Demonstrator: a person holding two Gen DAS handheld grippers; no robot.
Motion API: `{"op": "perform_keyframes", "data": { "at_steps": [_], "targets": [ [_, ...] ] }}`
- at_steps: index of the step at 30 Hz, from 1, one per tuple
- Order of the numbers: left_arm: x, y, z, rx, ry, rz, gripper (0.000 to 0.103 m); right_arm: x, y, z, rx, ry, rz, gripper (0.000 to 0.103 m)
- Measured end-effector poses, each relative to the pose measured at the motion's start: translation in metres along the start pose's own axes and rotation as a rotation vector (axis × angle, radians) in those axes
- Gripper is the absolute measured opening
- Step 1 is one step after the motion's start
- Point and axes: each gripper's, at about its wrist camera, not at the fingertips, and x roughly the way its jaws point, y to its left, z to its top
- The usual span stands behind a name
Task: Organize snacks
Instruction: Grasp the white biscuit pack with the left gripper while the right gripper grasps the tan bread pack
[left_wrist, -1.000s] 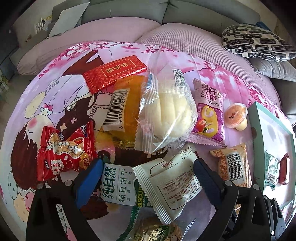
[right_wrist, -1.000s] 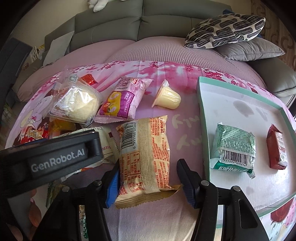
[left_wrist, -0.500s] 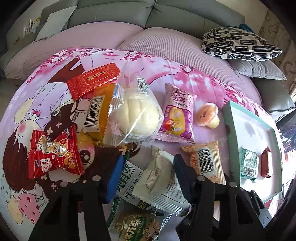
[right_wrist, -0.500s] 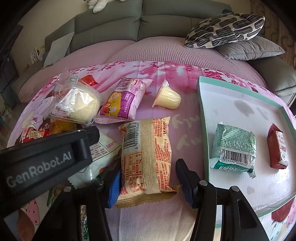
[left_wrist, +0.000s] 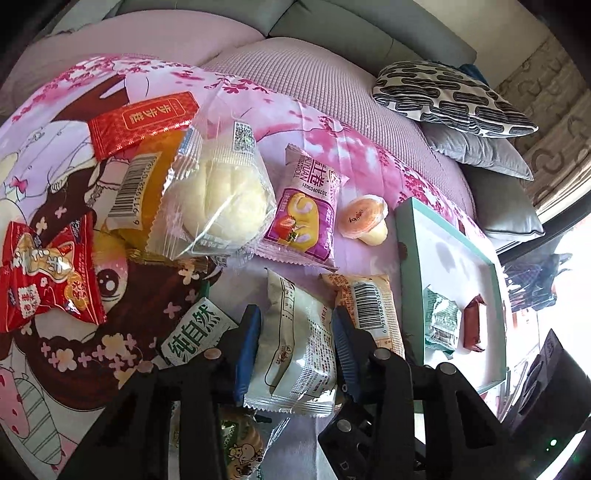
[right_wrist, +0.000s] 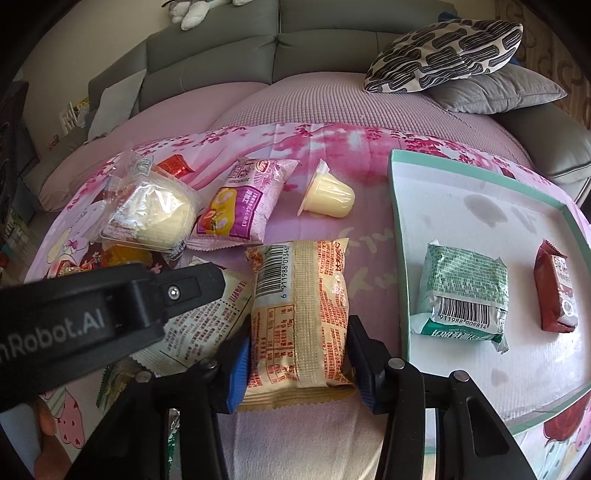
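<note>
Clearly the sofa (right_wrist: 332, 110) serves as the work place: a pink printed cloth (left_wrist: 332, 147) is spread over its seat so that the snacks lie flat and are easy to reach. On the right side of the cloth lies a shallow tray (right_wrist: 480, 173) with a green rim, and I judge it is the place where the snacks are collected, because a green packet (right_wrist: 465, 291) and a small red packet (right_wrist: 556, 291) already lie inside it, apart from each other.

Most of the snacks remain loose on the cloth: a wrapped bun (left_wrist: 221, 199), a purple cake packet (left_wrist: 306, 210), a jelly cup (left_wrist: 364, 221) lying on its side, a red bag (left_wrist: 44, 273) and a flat red packet (left_wrist: 144, 118).

Each tool goes for the packet nearest to it. The left hand-held gripper (left_wrist: 295, 332) is closing with a white packet (left_wrist: 299, 339) between its blue pads; the pads seem to touch both sides of the packet and it buckles a little. The right hand-held gripper (right_wrist: 299, 358) is also closing, around the lower end of a cream packet (right_wrist: 299, 314) that lies just beside the tray; its pads appear to meet the packet's edges. Both packets probably rest on the cloth, so I judge that the lifting has not yet begun.
</note>
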Motion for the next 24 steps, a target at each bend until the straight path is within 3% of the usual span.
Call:
{"op": "perform_keyframes", "data": {
  "at_steps": [4, 9, 13, 17, 24],
  "targets": [
    [-0.001, 0.004, 0.0, -0.037, 0.008, -0.042, 0.042, 0.001, 0.001, -0.001, -0.001, -0.001, -0.004, 0.05],
    [0.007, 0.007, -0.003, -0.102, 0.066, -0.175, 0.037, 0.001, 0.0, -0.001, 0.002, -0.002, -0.003, 0.05],
    [0.01, 0.007, -0.005, -0.107, 0.075, -0.171, 0.035, 0.001, 0.0, -0.001, 0.004, -0.002, -0.001, 0.05],
    [0.014, 0.01, -0.005, -0.115, 0.073, -0.136, 0.02, 0.001, 0.0, -0.001, 0.002, -0.002, -0.002, 0.049],
    [0.006, 0.013, -0.005, -0.121, 0.04, -0.11, 0.019, -0.003, -0.002, 0.0, 0.013, -0.01, 0.007, 0.047]
  ]
}}
